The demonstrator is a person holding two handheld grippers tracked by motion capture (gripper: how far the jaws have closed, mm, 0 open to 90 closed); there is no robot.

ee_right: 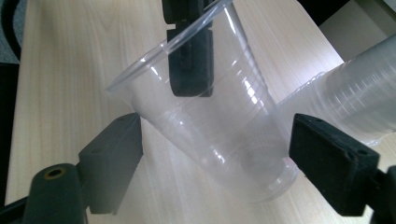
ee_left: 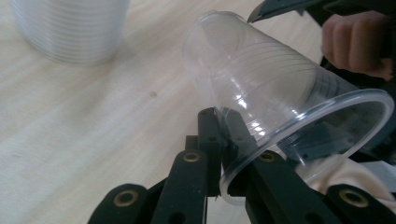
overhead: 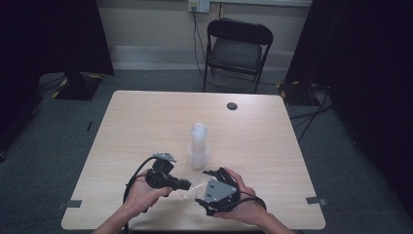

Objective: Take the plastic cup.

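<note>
A single clear plastic cup (ee_left: 261, 79) hangs tilted just above the table, and my left gripper (ee_left: 219, 123) is shut on its rim, one jaw inside and one outside. In the high view this left gripper (overhead: 186, 185) sits near the front edge with the cup (overhead: 189, 191) at its tip. My right gripper (ee_right: 215, 140) stands open, its two wide-apart pads on either side of the cup's body (ee_right: 219, 130) without pressing on it. From above, the right gripper (overhead: 202, 187) faces the left one across the cup.
A tall stack of clear cups (overhead: 198, 146) stands mid-table just beyond both grippers, close behind the held cup (ee_right: 355, 98). A dark round hole (overhead: 232, 106) marks the far side of the wooden table (overhead: 146, 122). A black folding chair (overhead: 237, 48) is behind the table.
</note>
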